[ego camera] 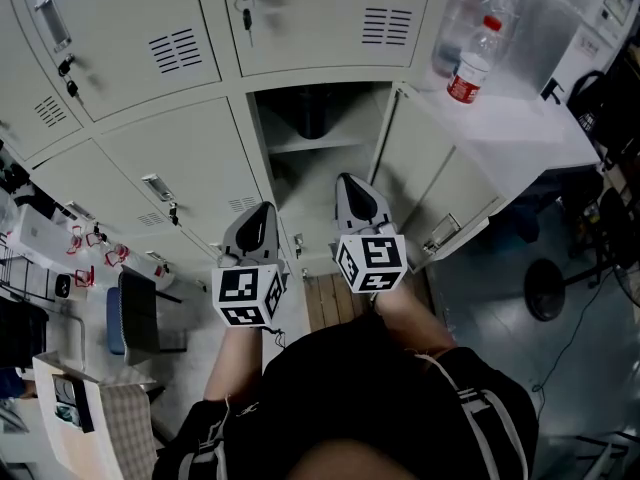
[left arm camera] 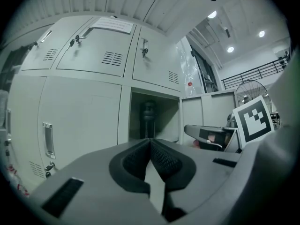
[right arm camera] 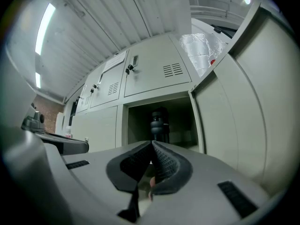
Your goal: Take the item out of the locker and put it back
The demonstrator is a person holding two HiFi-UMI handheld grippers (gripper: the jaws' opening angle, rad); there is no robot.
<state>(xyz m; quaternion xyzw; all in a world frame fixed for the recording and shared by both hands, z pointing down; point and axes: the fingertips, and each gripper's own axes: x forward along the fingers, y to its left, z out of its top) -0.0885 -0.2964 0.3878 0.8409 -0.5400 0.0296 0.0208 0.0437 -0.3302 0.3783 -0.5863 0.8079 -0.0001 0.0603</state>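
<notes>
Jaws shut and empty, the left gripper (left arm camera: 150,142) and the nearer right gripper (right arm camera: 151,144) face the open locker (ego camera: 298,196), where the dark item (ego camera: 312,114) stands upright on a shelf straight ahead.

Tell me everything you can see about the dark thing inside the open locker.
The dark item is a tall, black, roughly cylindrical thing with ringed bands near its top, maybe a flask. Its material is unclear. It stands upright, alone, on the inner shelf of the open locker, toward the back. Nothing else touches it.
</notes>
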